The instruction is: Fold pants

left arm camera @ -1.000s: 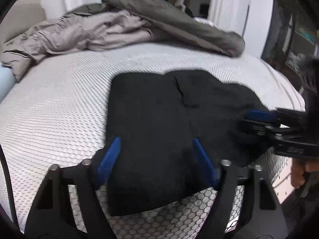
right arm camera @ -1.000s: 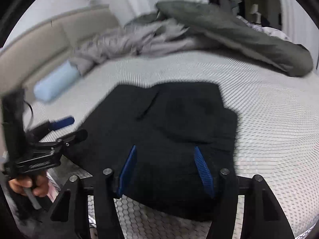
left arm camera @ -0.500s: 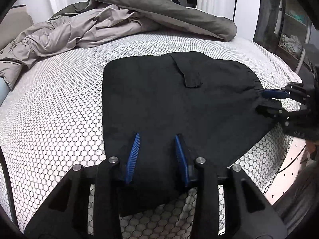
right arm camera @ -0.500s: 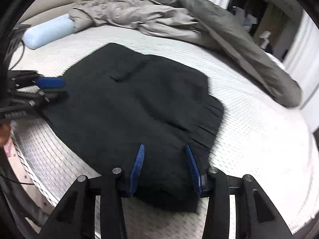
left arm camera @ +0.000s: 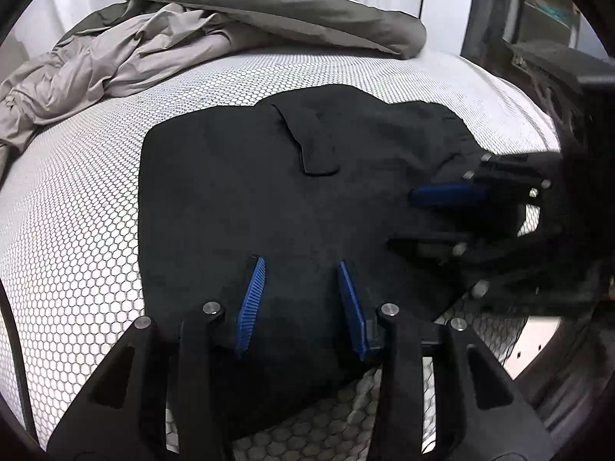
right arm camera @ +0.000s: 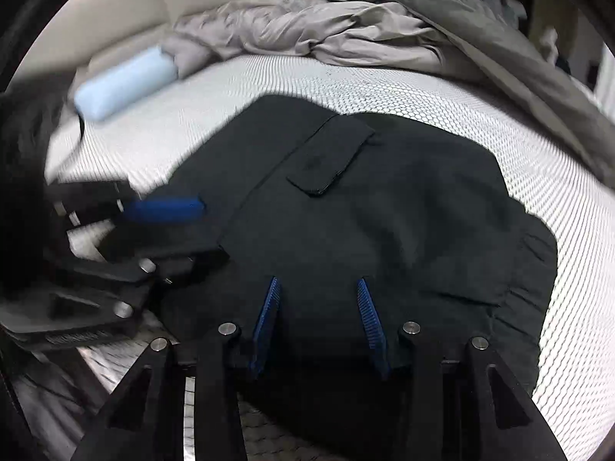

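Left wrist view: the pants (left arm camera: 276,199) lie folded on the bed (left arm camera: 77,207), below the duvet (left arm camera: 230,19). The left gripper (left arm camera: 301,292) and right gripper (right arm camera: 319,315) both hover partly open at the near hem, holding nothing. A shallow pinch could lift only the top layer, undoing the fold.

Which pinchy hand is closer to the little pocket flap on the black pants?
Right, it seems. The right gripper reaches in beside the pocket flap; the left gripper sits further back at the pants near edge.
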Demonstrator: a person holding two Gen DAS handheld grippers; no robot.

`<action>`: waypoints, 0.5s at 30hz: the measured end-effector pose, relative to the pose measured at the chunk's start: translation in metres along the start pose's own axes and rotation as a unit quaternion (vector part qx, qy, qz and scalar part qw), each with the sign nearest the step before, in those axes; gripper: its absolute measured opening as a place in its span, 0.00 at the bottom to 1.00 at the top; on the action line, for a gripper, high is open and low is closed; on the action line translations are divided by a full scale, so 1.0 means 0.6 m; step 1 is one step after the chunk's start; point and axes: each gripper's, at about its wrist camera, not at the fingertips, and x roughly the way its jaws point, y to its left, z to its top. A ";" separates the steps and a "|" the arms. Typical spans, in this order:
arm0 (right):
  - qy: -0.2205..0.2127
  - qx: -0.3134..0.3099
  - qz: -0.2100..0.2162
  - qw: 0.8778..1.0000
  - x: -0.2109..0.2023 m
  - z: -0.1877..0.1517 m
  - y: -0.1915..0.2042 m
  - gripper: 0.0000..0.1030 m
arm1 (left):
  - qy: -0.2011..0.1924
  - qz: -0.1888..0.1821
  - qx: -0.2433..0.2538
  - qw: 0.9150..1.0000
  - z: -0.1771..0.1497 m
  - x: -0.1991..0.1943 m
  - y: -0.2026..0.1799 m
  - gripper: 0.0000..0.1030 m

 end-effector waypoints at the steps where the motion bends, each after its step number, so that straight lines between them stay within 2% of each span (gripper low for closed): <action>1: 0.001 -0.005 -0.019 1.000 -0.004 -0.002 -0.008 0.42 | 0.000 -0.002 0.000 1.000 -0.002 -0.003 0.004 0.39; 4: -0.007 -0.006 -0.087 0.996 -0.046 -0.038 -0.037 0.41 | 0.007 -0.009 -0.002 1.000 -0.011 -0.019 0.021 0.43; 5: -0.006 -0.001 -0.083 0.997 -0.057 -0.047 -0.045 0.39 | 0.010 -0.010 -0.002 1.000 -0.012 -0.025 0.026 0.43; 7: 0.000 0.014 -0.102 0.995 -0.073 -0.055 -0.057 0.40 | 0.012 -0.011 -0.007 1.000 -0.005 -0.029 0.035 0.43; 9: 0.006 0.024 -0.099 0.995 -0.076 -0.050 -0.056 0.40 | 0.009 -0.007 -0.009 1.000 -0.001 -0.031 0.033 0.43; 11: 0.003 0.033 -0.082 0.996 -0.083 -0.042 -0.049 0.40 | -0.011 -0.010 -0.007 1.000 0.007 -0.038 0.030 0.43; 15: -0.003 0.038 -0.045 0.998 -0.058 0.019 -0.035 0.40 | -0.019 -0.009 -0.010 1.000 0.025 -0.025 0.029 0.43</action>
